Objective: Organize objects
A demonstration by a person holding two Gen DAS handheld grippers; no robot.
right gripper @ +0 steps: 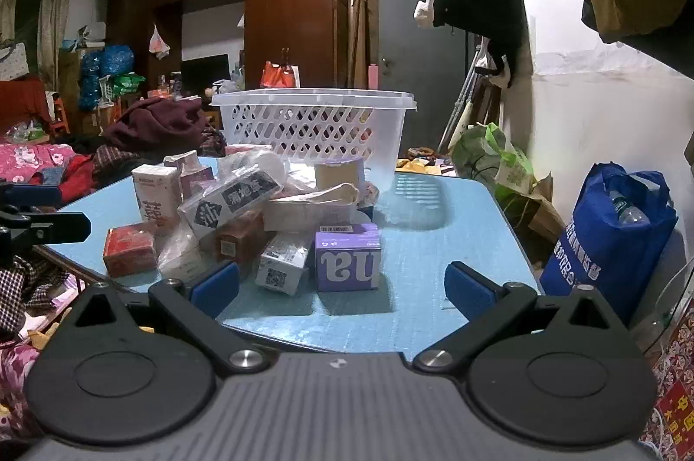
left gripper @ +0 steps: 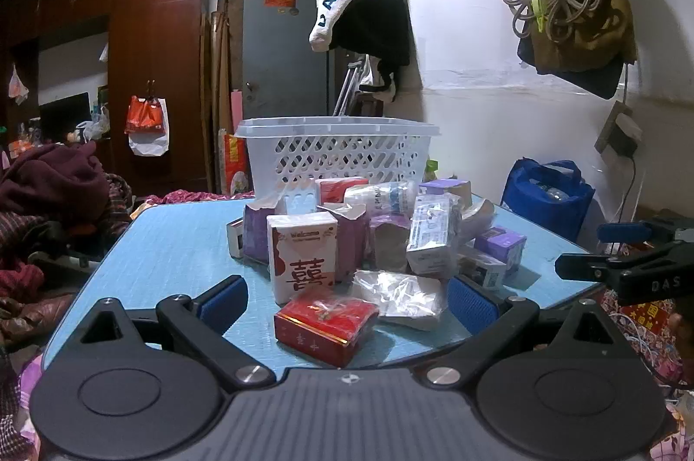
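A pile of small boxes and packets lies on a blue table [left gripper: 173, 240], in front of a white lattice basket [left gripper: 338, 153] at its far edge. My left gripper [left gripper: 347, 300] is open and empty at the near edge, with a red box [left gripper: 325, 324] between its fingers and a white-and-red box [left gripper: 302, 255] just behind. My right gripper [right gripper: 342, 289] is open and empty at the near edge of the table [right gripper: 433, 244], in front of a purple box [right gripper: 348, 257]. The basket also shows in the right wrist view [right gripper: 316, 129].
A blue bag [right gripper: 607, 240] stands on the floor right of the table by the white wall. Clothes and bedding [left gripper: 52, 201] are heaped to the left. The right gripper's finger [left gripper: 624, 270] shows at the right edge of the left wrist view.
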